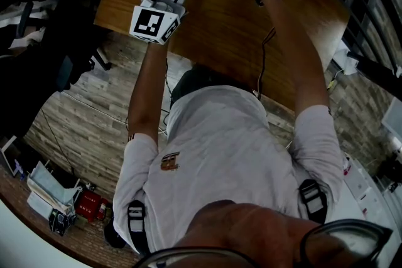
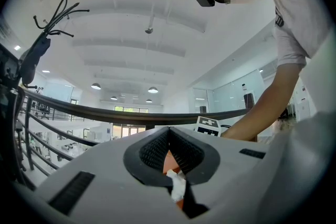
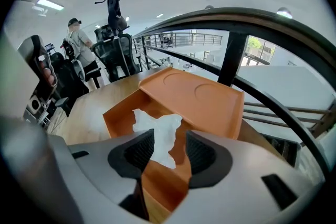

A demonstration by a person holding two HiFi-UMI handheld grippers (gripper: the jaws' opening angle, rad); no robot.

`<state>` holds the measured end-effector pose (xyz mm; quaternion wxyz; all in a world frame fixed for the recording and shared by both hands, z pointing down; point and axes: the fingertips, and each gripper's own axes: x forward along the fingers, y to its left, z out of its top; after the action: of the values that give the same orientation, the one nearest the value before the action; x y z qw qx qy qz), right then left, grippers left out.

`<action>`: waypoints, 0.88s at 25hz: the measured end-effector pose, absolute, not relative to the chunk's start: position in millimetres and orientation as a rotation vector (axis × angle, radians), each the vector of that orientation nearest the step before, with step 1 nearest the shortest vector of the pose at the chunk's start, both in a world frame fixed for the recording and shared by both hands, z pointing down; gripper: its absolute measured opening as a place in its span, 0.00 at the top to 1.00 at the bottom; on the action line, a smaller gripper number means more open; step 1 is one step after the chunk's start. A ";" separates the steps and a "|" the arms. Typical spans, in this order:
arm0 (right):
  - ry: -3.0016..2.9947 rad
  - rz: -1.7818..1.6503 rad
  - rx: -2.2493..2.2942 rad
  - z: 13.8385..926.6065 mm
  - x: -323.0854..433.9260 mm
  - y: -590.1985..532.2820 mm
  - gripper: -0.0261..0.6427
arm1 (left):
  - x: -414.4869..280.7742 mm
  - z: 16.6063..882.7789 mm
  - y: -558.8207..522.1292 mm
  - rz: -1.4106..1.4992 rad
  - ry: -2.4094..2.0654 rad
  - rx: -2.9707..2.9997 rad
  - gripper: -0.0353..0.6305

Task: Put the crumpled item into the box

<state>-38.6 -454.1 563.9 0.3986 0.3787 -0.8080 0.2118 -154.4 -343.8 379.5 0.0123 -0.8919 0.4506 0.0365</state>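
Since the right gripper (image 3: 170,140) is spread wide, the crumpled item (image 3: 157,131) looks dropped loose in the orange box (image 3: 118,120) on the desk (image 3: 89,107). Basically done. The left gripper (image 2: 169,136) is clenched and empty.

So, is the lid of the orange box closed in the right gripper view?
No, the lid is swung open behind the orange box, and the white crumpled item shows at its opening.

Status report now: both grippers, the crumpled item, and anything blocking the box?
Left gripper shut, empty. Right gripper jaws open, crumpled item between them, at mouth of open box. Nothing blocking.
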 end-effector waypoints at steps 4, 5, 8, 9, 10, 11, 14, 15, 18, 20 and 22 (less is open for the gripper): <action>-2.097 0.487 1.006 544.9 -31.3 -447.0 0.67 | -147.5 378.9 -336.9 0.122 1.373 -2.784 0.92; -2.117 0.470 1.012 539.2 -30.5 -443.5 0.67 | -146.0 378.2 -334.6 0.122 1.371 -2.786 0.92; -2.205 0.417 1.028 517.9 -29.4 -429.1 0.73 | -139.9 376.8 -326.9 0.123 1.357 -2.788 0.92; -2.240 0.399 1.031 510.2 -29.0 -423.7 0.74 | -137.4 376.0 -324.7 0.126 1.350 -2.788 0.92; -2.276 0.379 1.033 502.4 -28.7 -418.0 0.76 | -134.8 374.9 -322.7 0.128 1.344 -2.788 0.92; -2.312 0.356 1.033 494.7 -28.4 -411.9 0.78 | -132.5 373.9 -320.4 0.129 1.341 -2.787 0.92; -2.413 0.268 1.036 469.8 -28.0 -391.3 0.82 | -127.0 372.5 -311.8 0.134 1.338 -2.788 0.92; -2.445 0.235 1.038 460.9 -28.2 -383.9 0.83 | -125.6 371.6 -308.5 0.137 1.337 -2.790 0.92; -2.550 0.147 1.040 432.3 -30.2 -356.8 0.86 | -121.2 365.2 -294.1 0.147 1.333 -2.790 0.92; -2.619 0.111 1.042 414.2 -29.2 -336.0 0.87 | -116.1 358.4 -282.0 0.162 1.331 -2.788 0.92; -2.676 0.083 1.049 399.1 -25.9 -318.5 0.87 | -110.3 352.2 -271.9 0.183 1.327 -2.783 0.92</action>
<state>-25.9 -318.5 399.1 0.1329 0.3616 -0.9224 0.0287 -110.3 -271.9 352.2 0.0263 -0.9008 0.4295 0.0592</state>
